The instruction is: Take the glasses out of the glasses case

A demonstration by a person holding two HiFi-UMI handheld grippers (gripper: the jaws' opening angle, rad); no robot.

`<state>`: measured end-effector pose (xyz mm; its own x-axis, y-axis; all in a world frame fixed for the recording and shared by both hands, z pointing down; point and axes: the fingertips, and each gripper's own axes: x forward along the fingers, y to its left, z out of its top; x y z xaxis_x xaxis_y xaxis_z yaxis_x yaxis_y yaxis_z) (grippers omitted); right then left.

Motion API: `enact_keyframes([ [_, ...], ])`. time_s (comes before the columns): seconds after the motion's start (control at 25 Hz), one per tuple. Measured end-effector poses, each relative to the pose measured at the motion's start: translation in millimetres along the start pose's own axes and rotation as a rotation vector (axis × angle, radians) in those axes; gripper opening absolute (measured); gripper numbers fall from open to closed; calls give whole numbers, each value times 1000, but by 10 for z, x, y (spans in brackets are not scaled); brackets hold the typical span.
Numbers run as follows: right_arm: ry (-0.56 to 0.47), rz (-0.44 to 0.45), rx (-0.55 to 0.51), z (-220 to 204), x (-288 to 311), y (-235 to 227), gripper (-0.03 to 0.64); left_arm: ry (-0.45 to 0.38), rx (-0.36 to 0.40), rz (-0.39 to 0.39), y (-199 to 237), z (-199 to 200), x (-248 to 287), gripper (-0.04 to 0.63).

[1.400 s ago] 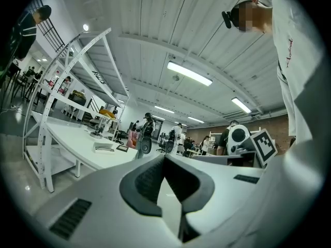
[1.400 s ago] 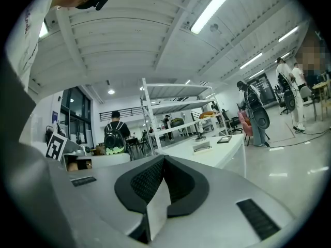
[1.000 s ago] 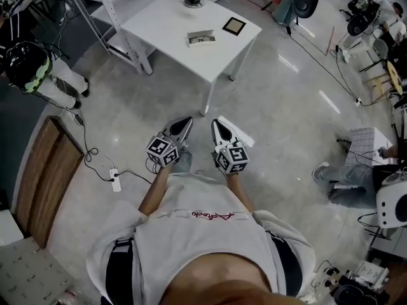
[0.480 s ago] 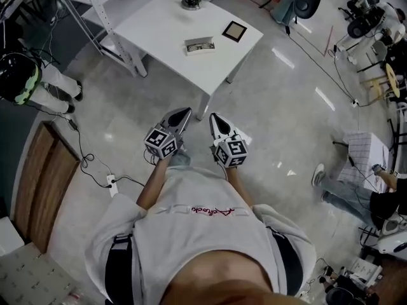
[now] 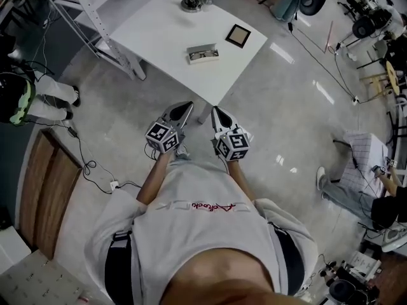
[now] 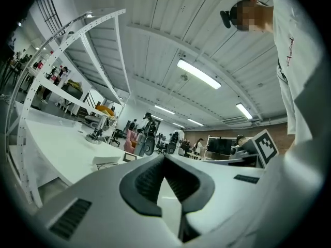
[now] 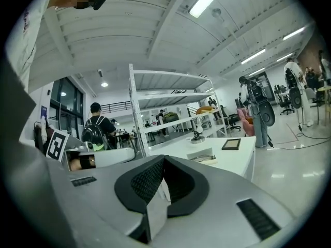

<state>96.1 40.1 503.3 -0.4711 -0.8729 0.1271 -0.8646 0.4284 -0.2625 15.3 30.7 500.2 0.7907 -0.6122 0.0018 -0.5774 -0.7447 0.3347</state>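
my left gripper [image 5: 186, 107] and my right gripper [image 5: 216, 112] sit side by side out in front of my chest, both pointing toward the white table [image 5: 166, 40]. each has its jaws pressed together at the tips with nothing between them. the glasses case [image 5: 194, 49] lies open on the table top, well apart from both grippers, with what looks like the glasses [image 5: 203, 55] lying inside it and a dark square tile [image 5: 237, 35] just beside it.

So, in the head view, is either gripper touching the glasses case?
No, the glasses case lies on the white table, while the left gripper and the right gripper are back at its near corner.
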Motion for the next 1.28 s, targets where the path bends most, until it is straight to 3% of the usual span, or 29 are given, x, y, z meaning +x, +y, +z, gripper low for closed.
enact_keyframes([
  [0.56,2,-57,25,27,893,-113,34,43,-25,-46,909,124,253,-5],
  [1.28,64,-92,70,-125,1259,-445,34,87,-64,-34,1260,21,488,-5],
])
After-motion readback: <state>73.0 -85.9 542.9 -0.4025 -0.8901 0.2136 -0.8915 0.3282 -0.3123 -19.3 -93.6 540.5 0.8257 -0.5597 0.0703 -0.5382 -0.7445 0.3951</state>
